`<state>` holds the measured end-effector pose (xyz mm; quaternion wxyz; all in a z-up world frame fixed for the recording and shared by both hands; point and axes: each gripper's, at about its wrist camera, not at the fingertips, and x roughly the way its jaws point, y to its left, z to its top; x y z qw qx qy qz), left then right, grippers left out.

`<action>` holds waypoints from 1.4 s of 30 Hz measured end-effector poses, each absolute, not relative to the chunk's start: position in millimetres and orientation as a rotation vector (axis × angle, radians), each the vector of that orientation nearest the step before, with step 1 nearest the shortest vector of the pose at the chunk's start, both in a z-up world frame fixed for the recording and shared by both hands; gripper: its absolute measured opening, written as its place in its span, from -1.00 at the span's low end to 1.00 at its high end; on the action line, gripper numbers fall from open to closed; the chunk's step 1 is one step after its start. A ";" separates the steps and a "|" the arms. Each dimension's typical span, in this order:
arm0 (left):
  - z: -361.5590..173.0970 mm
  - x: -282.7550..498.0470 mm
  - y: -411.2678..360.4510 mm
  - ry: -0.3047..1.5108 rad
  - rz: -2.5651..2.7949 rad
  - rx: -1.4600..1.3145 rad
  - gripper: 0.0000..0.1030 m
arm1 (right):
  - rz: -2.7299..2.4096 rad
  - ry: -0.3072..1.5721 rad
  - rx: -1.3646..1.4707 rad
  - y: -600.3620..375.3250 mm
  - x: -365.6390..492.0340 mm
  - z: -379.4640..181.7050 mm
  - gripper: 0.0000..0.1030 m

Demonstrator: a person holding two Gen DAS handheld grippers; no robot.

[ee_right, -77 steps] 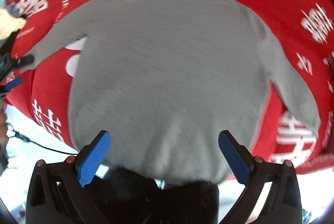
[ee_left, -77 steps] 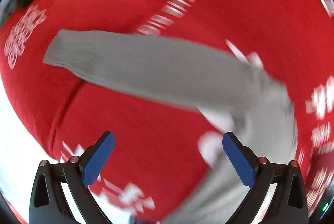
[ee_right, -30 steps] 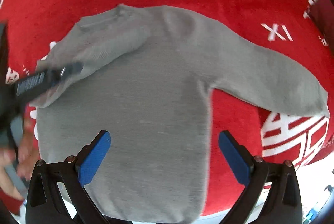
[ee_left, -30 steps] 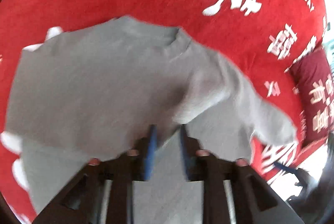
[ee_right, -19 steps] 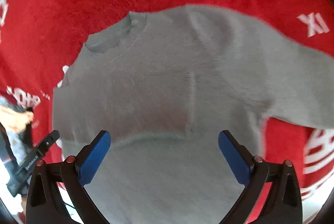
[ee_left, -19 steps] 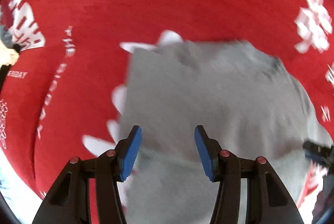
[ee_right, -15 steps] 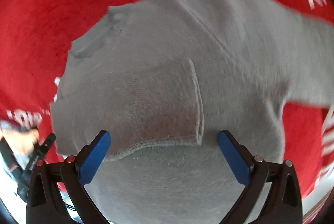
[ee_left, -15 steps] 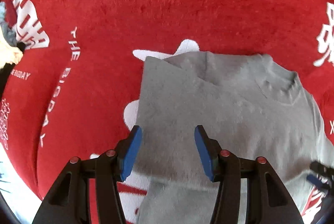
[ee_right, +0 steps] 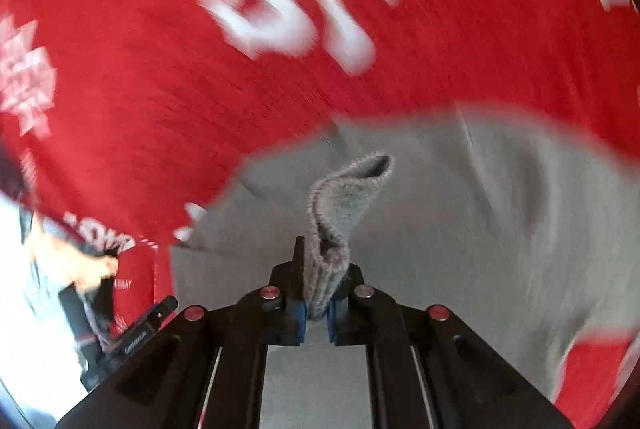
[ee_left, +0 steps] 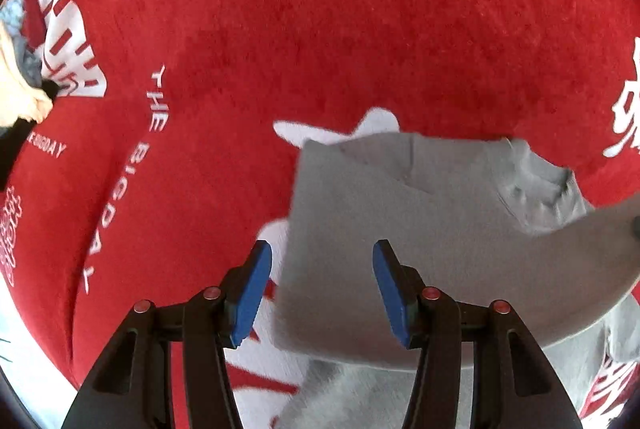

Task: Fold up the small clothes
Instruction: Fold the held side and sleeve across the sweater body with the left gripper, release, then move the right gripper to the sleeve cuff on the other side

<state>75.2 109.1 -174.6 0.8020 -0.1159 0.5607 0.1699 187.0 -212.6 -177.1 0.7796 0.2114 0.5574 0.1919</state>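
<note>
Two views. Left wrist: left gripper (ee_left: 320,283) w/ blue-padded fingers (ee_left: 249,291) spread apart, holding nothing, hovering over the left edge of the small grey knit sweater (ee_left: 400,241), which lies on the red plush cloth w/ white lettering (ee_left: 320,29). Sweater's left sleeve is folded in across the body, straight fold edge running just right of the left pad; ribbed collar (ee_left: 540,189) sits upper right. A second grey flap crosses over from the right edge; can't tell what holds it from here. Right wrist, v. blurred: right gripper (ee_right: 316,313) w/ fingers pressed together, pinching the sweater's ribbed grey cuff (ee_right: 344,197), which sticks up out of the pads & curls over at the top. Rest of sweater spreads below & to the right on the red cloth. At lower left, the other handheld gripper & the person's hand (ee_right: 76,261).
</note>
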 end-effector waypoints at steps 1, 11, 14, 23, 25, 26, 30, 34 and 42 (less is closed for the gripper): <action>-179.2 79.4 110.5 1.218 0.370 -0.246 0.14 | 0.433 1.150 0.421 -216.2 194.1 -167.0 -0.85; -203.7 67.6 105.8 1.310 0.393 -0.122 0.37 | 0.176 1.410 0.398 -279.3 152.8 -237.9 0.03; -189.7 61.0 94.9 1.316 0.350 -0.093 0.37 | 0.185 1.451 0.394 -283.3 120.6 -237.1 0.03; -188.3 28.8 -10.2 1.442 0.101 -0.052 0.37 | 0.157 1.520 0.335 -282.2 77.8 -232.1 0.18; -192.2 21.0 -34.0 1.481 0.053 -0.065 0.37 | 0.137 1.525 0.322 -285.9 71.9 -229.1 0.26; -193.2 18.0 -45.5 1.491 0.033 -0.059 0.37 | 0.130 1.526 0.316 -289.0 69.5 -226.3 0.28; -192.7 13.0 -83.1 1.504 -0.024 -0.024 0.37 | 0.102 1.534 0.282 -296.1 62.6 -221.1 0.28; -192.7 14.4 -105.4 1.518 -0.051 -0.008 0.37 | 0.088 1.538 0.286 -305.9 56.8 -220.2 0.31; -196.5 30.1 -118.5 1.520 0.033 -0.022 0.67 | 0.032 1.555 0.298 -338.3 50.6 -222.9 0.36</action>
